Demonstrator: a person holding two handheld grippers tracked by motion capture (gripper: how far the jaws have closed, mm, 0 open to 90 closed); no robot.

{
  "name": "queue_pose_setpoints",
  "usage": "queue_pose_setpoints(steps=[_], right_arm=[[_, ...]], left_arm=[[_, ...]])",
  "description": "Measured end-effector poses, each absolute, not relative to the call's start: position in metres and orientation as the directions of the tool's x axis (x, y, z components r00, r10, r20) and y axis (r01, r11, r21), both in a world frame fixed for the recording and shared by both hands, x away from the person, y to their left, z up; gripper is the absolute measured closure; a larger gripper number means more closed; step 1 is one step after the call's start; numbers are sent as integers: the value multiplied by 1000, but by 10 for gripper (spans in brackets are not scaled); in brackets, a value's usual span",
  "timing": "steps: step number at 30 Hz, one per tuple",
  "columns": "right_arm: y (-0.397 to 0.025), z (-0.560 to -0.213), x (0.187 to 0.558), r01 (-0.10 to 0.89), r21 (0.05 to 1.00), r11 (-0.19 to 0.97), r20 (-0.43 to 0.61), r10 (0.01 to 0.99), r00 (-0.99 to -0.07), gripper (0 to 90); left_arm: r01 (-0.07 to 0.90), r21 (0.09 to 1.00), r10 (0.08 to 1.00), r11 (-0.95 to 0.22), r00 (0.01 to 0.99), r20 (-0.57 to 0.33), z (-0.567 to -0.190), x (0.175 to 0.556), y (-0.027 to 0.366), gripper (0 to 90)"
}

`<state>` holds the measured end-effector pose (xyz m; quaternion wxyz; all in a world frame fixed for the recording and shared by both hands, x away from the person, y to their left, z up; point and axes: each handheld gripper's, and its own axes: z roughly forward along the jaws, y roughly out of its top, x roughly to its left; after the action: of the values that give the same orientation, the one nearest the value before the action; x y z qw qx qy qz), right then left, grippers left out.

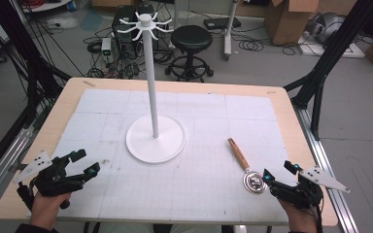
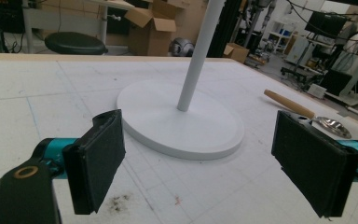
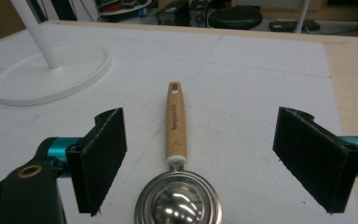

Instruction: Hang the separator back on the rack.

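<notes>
Measuring spoon (image 3: 176, 154) with wooden handle lying flat on the white table (image 1: 213, 126), dark print on the handle too small to read, right claw (image 3: 198, 158) wide open around it, not touching, left claw (image 2: 214, 163) wide open, empty, facing the white stand (image 2: 186, 112).

I'm seeing dark lettering running along the wooden handle (image 3: 175, 122) of the measuring spoon (image 3: 177, 186) in my right gripper view, but it's too small and blurred for me to read. I'm finding no other legible text anywhere.
</notes>
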<state>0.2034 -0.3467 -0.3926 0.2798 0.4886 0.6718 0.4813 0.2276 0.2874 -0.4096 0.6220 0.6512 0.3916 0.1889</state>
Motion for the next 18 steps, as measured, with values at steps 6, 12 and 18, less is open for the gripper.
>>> queue_pose_setpoints(steps=[6,12,18], right_arm=[[-336,-395,221,420,901,107,96,896,-434,158],[-323,-401,240,471,866,169,80,882,-464,181],[-304,-405,275,514,832,209,70,880,-470,236]], left_arm=[[276,959,754,68,616,-231,-409,225,285,177],[285,957,751,52,620,-225,-411,228,284,178],[286,957,746,56,625,-231,-411,227,284,178]])
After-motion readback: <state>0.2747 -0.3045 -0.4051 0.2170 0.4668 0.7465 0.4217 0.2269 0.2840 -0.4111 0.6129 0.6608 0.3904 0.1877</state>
